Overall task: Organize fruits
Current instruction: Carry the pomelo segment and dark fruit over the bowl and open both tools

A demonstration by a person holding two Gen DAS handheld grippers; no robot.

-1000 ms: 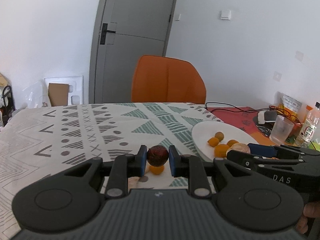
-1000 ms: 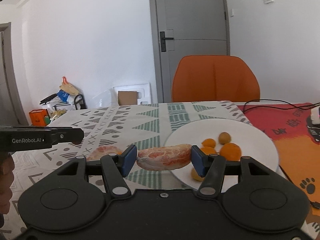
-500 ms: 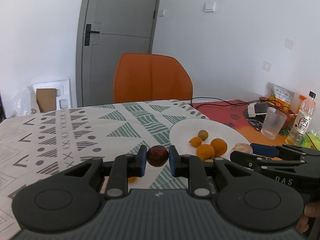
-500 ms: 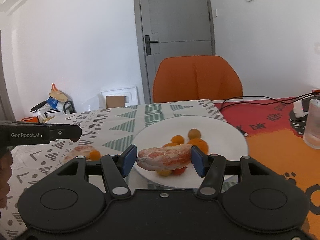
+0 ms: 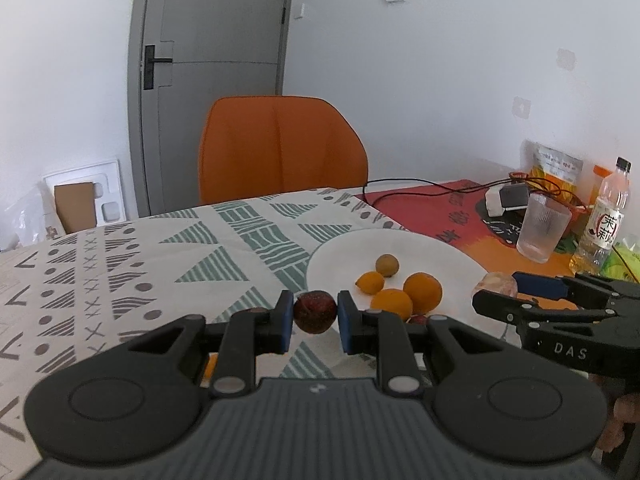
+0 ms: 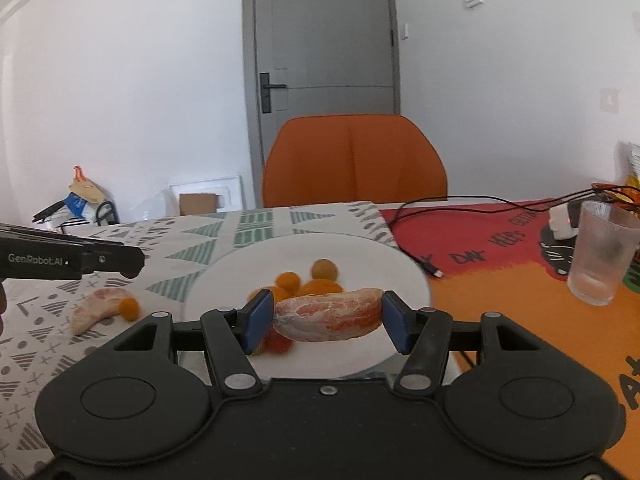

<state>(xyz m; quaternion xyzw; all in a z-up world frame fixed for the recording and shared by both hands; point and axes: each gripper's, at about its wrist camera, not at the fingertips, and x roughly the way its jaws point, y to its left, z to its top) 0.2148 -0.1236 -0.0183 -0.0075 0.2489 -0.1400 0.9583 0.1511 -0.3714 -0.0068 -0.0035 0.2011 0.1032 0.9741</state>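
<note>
My left gripper (image 5: 314, 316) is shut on a small dark red fruit (image 5: 314, 311), held just short of the near left rim of the white plate (image 5: 340, 250). My right gripper (image 6: 326, 316) is shut on a peeled pink grapefruit segment (image 6: 328, 314), hanging over the near part of the white plate (image 6: 368, 252). Several small orange fruits (image 5: 422, 288) and a brownish round one (image 5: 387, 265) lie on the plate. Another grapefruit segment (image 6: 96, 308) and a small orange fruit (image 6: 129, 307) lie on the patterned cloth left of the plate.
An orange chair (image 5: 280, 148) stands behind the table. To the right, on a red and orange mat (image 6: 500, 280), stand a ribbed glass (image 5: 542, 226), a drink bottle (image 5: 604, 216), snack bags and a black cable (image 6: 420, 248).
Both grippers have moved right towards the plate with their fruit still held. The plate now lies straight ahead of the right gripper and closer to the left one.
</note>
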